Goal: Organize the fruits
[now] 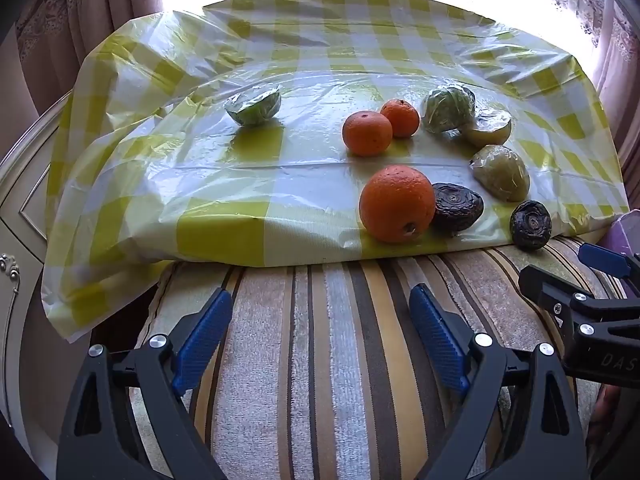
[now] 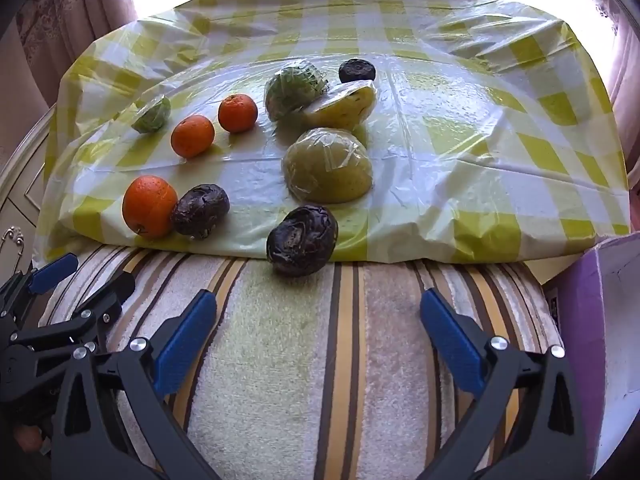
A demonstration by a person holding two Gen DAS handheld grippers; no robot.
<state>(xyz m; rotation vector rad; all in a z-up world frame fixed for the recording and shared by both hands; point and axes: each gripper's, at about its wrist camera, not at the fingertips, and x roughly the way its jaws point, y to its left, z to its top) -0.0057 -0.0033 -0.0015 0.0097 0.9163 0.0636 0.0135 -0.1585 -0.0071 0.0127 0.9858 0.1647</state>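
I have both grippers hanging back over the striped towel (image 1: 320, 360), left gripper (image 1: 320, 328) and right gripper (image 2: 318, 332) each spread wide and empty, so I can survey before choosing. The fruits lie loose on the checked plastic cloth (image 1: 200, 184): three oranges (image 1: 396, 203) left of centre, wrapped green halves (image 2: 328, 166) further right, dark wrinkled fruits (image 2: 302, 240) at the near edge. Only the right view shows a third dark fruit (image 2: 357, 71) at the far side, and a purple box (image 2: 600, 320) at right.
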